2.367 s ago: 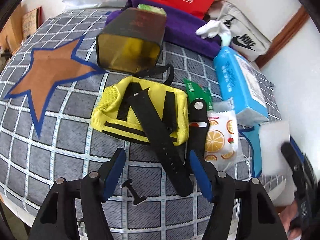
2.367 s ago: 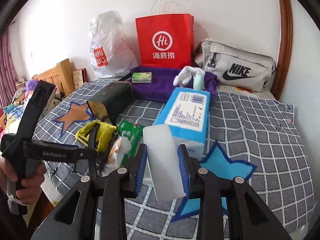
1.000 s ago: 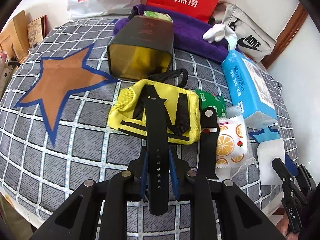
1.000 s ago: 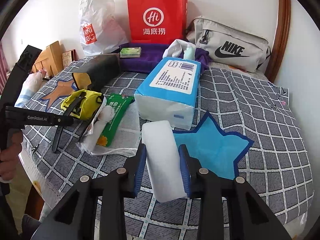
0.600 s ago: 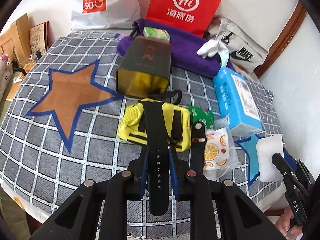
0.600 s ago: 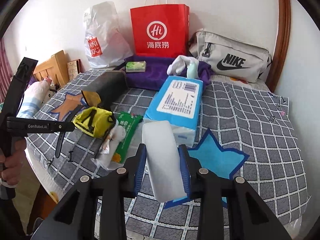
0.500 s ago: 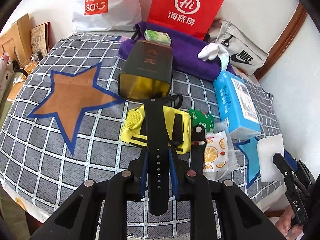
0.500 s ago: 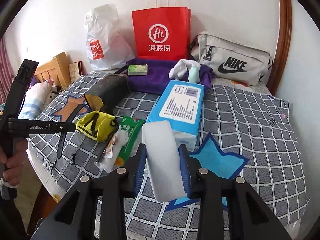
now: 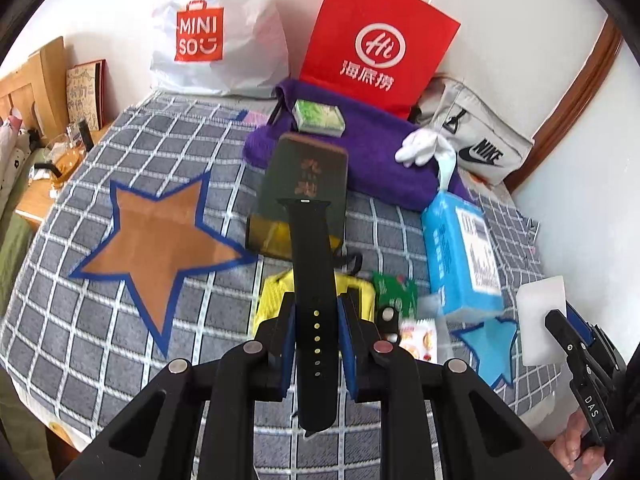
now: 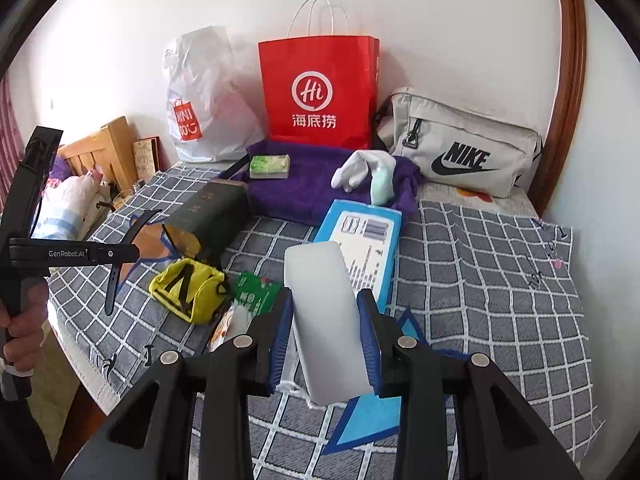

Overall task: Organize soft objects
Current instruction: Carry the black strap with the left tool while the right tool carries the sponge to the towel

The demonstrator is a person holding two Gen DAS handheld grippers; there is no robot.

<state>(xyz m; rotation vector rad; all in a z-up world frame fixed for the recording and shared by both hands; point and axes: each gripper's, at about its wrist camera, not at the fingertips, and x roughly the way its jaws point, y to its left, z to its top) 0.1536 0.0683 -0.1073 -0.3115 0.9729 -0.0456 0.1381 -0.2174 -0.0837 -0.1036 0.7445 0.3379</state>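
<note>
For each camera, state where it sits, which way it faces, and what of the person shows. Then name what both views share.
Left wrist: on the left hand-held gripper, looking down along its fingers at the bed; shut on a black watch strap; the right hand shows at the lower right.
Right wrist: on the right hand-held gripper, facing the wall across the bed; shut on a white sponge; the left hand shows at the left.
Shared: red paper bag, yellow pouch, blue tissue pack.
</note>
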